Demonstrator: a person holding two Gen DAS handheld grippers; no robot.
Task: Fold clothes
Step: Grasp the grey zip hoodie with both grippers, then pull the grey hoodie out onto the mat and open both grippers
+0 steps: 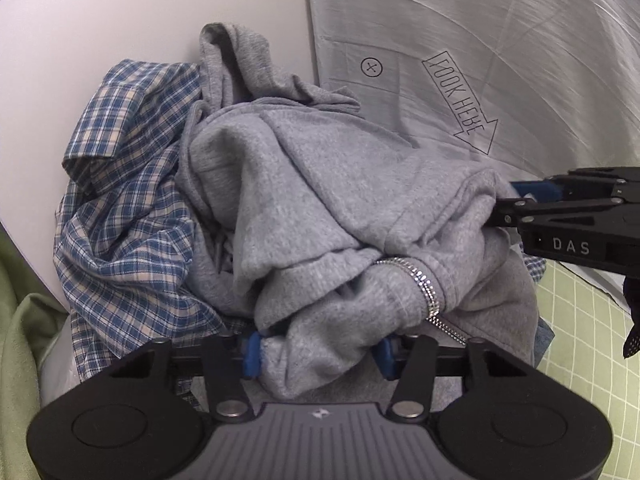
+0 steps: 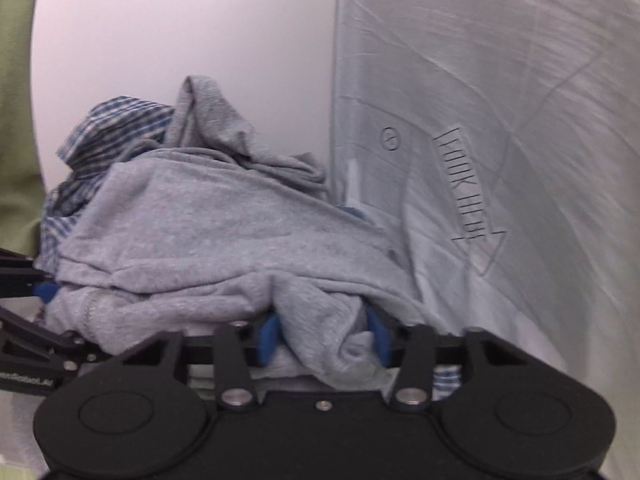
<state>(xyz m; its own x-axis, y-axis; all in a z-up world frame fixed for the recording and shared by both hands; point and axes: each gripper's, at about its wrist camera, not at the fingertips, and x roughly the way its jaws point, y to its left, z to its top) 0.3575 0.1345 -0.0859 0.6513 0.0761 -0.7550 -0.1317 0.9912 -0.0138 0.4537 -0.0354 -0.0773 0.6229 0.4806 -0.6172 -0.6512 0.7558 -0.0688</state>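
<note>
Grey hoodie (image 1: 320,200) cloth bunches right at the left gripper (image 1: 318,354), whose blue pads are clamped on a fold near the zip. To its left slumps a blue checked shirt (image 1: 128,184); on its right side the right gripper (image 2: 322,338) pinches another fold. Both grips sit close together on one crumpled heap. Behind it, the white surface (image 1: 120,12) runs to a pale printed sheet (image 1: 500,60), which looks flat and roomy enough for spreading.

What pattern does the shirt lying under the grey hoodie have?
The shirt is a blue and cream plaid; the left wrist view shows it best.
</note>
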